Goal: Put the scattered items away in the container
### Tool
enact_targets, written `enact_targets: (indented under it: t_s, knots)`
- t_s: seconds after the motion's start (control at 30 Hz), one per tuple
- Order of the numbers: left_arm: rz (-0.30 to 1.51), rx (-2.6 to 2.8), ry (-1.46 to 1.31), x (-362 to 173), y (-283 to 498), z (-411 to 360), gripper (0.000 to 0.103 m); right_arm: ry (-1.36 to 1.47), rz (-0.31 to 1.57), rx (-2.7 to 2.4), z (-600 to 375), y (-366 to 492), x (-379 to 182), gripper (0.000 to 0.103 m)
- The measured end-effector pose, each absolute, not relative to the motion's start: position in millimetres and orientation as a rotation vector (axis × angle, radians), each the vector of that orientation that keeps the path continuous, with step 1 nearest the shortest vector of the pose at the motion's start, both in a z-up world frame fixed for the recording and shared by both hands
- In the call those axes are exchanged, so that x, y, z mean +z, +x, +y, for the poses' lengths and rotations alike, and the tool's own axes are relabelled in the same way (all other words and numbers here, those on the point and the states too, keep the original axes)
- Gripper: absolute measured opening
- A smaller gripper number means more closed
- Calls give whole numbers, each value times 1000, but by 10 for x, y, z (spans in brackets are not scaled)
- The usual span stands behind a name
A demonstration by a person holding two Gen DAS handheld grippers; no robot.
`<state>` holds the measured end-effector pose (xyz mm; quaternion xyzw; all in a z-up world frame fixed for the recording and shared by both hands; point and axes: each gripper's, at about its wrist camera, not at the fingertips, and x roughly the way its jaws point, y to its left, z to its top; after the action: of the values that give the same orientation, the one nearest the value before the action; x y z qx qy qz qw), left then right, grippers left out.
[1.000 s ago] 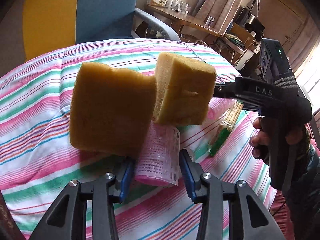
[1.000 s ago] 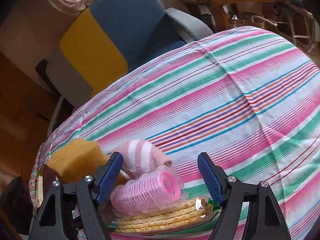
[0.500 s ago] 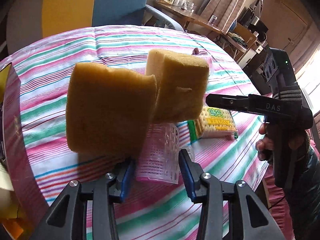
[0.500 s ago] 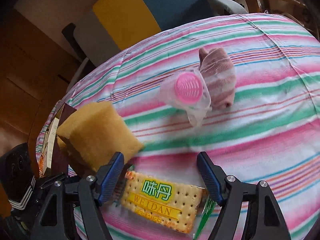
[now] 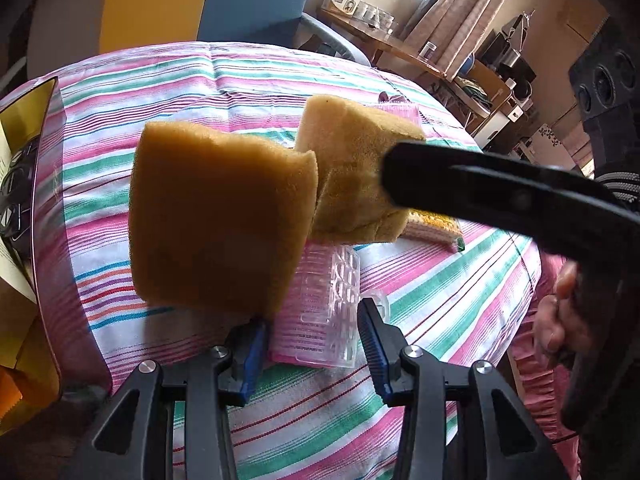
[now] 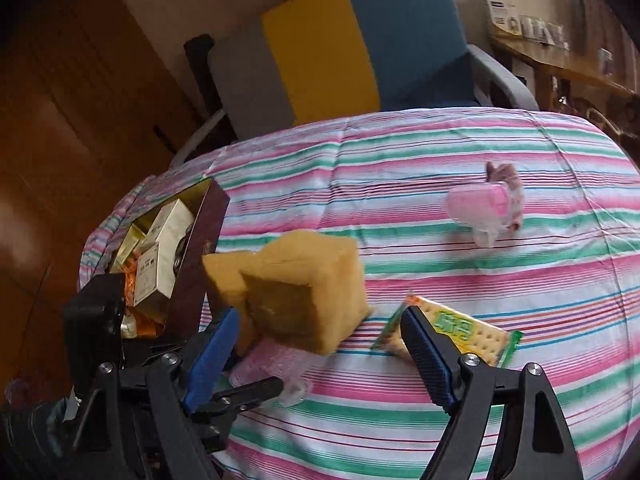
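Note:
My left gripper [image 5: 314,344] is shut on a folded yellow sponge [image 5: 216,220] together with a clear pack of pink hair rollers [image 5: 324,304], both held above the striped tablecloth. The right wrist view shows that sponge [image 6: 304,292] in the air just ahead of my right gripper [image 6: 320,352], which is open and holds nothing. My right gripper [image 5: 400,176] crosses in front of the sponge in the left wrist view. A dark box [image 6: 208,236] with several cartons inside stands at the table's left edge. A cracker packet [image 6: 468,332], a second roller pack [image 6: 476,208] and a striped sock [image 6: 510,184] lie on the cloth.
A blue, yellow and grey armchair [image 6: 360,40] stands behind the round table [image 6: 440,140]. A wooden desk with small items [image 5: 380,36] is at the back right. A person's hand [image 5: 556,320] grips the right tool. The box wall [image 5: 48,200] sits close on the left.
Both grippers have swung left, bringing the box into view. The right gripper rose away from the cracker packet and closed in on the left gripper's sponge. The left gripper's hold is unchanged.

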<state>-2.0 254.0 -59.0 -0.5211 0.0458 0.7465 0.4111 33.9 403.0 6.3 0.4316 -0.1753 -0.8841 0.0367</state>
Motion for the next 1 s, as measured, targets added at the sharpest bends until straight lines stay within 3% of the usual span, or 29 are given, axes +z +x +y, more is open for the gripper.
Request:
enact_targets:
  t_s: [0.17, 0.37, 0.77, 1.0]
  knots:
    - [37, 1853, -1333, -651, -77, 2456, 44, 1469, -446, -2788, 3866, 124, -153, 76]
    - [-10, 1838, -1355, -678, -106, 2457, 44, 1380, -516, -2962, 4236, 207, -45, 69]
    - [-70, 1885, -1262, -335, -169, 2371, 44, 1334, -767, -3064, 4812, 551, 137, 71]
    - [-78, 1972, -1249, -146, -257, 2250, 45, 1295, -709, -2968, 4568, 918, 123, 71]
